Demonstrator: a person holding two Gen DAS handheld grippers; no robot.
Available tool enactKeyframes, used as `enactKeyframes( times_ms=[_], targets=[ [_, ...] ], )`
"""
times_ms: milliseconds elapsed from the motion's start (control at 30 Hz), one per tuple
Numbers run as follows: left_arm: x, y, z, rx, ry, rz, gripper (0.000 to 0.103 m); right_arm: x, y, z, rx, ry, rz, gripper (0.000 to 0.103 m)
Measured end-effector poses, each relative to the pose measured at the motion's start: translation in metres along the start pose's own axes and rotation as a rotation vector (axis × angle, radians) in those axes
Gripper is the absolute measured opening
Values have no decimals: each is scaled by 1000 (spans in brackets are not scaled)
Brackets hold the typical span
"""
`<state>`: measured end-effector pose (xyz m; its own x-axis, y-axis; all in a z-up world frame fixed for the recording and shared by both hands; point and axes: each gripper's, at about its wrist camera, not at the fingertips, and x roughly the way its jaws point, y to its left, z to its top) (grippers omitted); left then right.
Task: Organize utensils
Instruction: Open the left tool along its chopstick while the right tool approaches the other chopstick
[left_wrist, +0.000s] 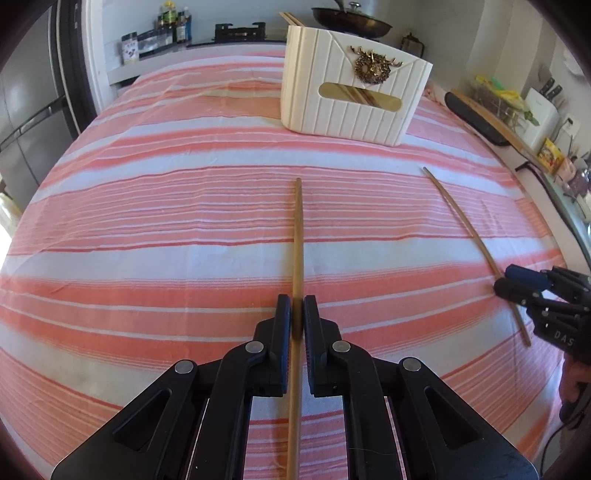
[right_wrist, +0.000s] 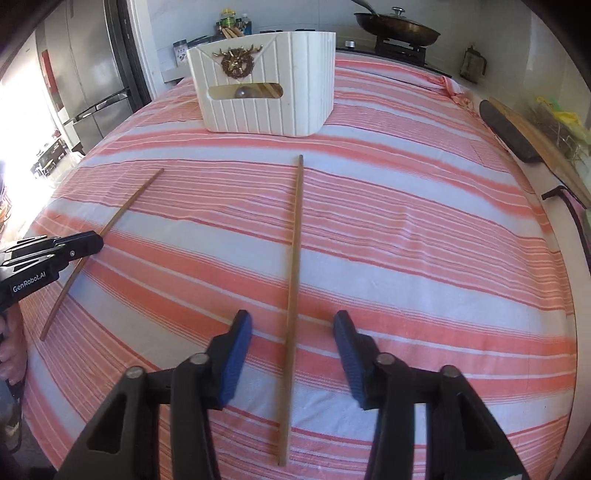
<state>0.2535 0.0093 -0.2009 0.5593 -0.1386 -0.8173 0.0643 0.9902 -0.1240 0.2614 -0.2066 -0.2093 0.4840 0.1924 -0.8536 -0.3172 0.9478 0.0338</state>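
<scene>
Left jaws (left_wrist: 296, 314) clench chopstick (left_wrist: 298, 236), pointing at holder (left_wrist: 351, 107) | right jaws (right_wrist: 292, 332) released

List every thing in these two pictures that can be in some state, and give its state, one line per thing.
Left tool: shut on a chopstick.
Left chopstick: gripped, pointing toward the holder.
Right tool: open, fingers either side of a chopstick, not pressing it.
Right chopstick: lying flat on the tablecloth, loose.
Holder: upright, already holding chopsticks.
Pan: lidded, on the stove.
</scene>
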Motion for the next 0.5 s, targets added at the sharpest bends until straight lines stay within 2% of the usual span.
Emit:
enactKeyframes(
  times_ms=[33,67,233,300,333,367,400,433,467,500],
  targets=[
    [0,0,-1,1,-2,2,7,-2,-3,-2,12,-2,-9,13],
    [0,-1,-1,2,-4,5,7,-4,-8,-5,29,-2,-10,8],
    [-4,-1,-4,10,3,5,7,-18,-29,-19,98,1,-47,6],
    [-7,0,-5,22,18,5,11,-22,-40,-26,115,9,-59,6],
    [-10,2,-3,28,27,1,20,-25,-44,-29,121,16,-60,7],
    [-12,4,-1,31,35,-6,34,-27,-48,-31,122,27,-61,7],
    [-14,6,2,32,39,-19,42,-31,-51,-31,124,30,-53,9],
    [-17,9,6,31,38,-38,56,-34,-54,-30,125,32,-39,15],
    [-20,12,12,34,38,-56,63,-37,-57,-28,126,31,-19,21],
    [-22,14,18,41,42,-74,65,-42,-60,-24,124,29,-1,34]
  ],
)
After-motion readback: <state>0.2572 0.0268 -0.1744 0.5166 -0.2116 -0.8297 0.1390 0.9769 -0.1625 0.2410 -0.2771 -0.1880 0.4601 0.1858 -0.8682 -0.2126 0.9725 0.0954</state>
